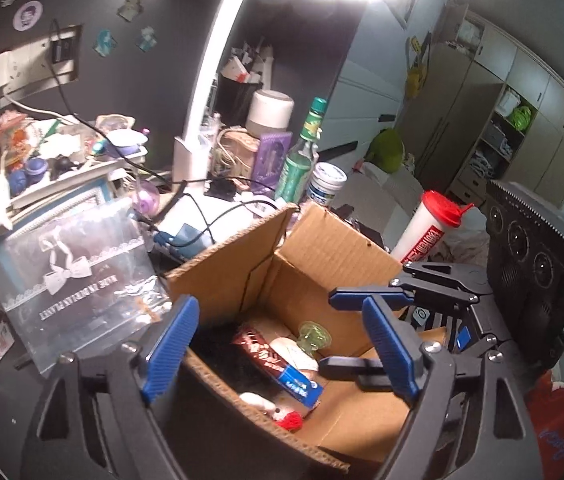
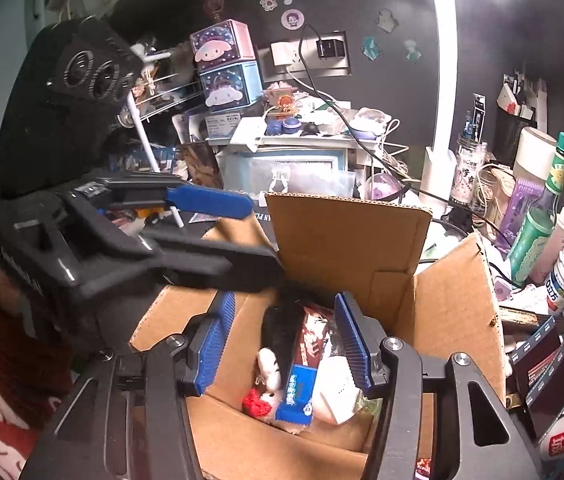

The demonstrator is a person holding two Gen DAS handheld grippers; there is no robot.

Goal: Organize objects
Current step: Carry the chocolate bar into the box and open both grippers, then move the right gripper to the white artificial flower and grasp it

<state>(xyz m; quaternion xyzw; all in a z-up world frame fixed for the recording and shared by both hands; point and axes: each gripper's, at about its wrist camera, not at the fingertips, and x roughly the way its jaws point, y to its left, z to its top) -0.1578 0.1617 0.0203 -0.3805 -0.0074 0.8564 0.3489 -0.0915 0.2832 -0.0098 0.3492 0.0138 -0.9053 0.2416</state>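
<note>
Both my grippers hover over an open cardboard box [image 2: 345, 236] on a crowded desk, and both are empty. My left gripper [image 1: 282, 348] has its blue fingers spread wide above the box's near wall. My right gripper [image 2: 287, 342] is also spread, pinching nothing, directly over the contents.

Inside the box lies a long snack packet [image 2: 301, 368], brown at one end and blue at the other. Its long axis runs from the far wall toward the near wall in the right wrist view, blue end nearest me. Touching it on the left is a small white plush with a red knit piece [image 2: 260, 402].

I judge the main risk is collision: my grippers sit near each other above the same opening. Either one could also catch an upright flap [image 1: 333, 244] and tip the box toward the green bottle [image 1: 301, 156] just behind it.
</note>
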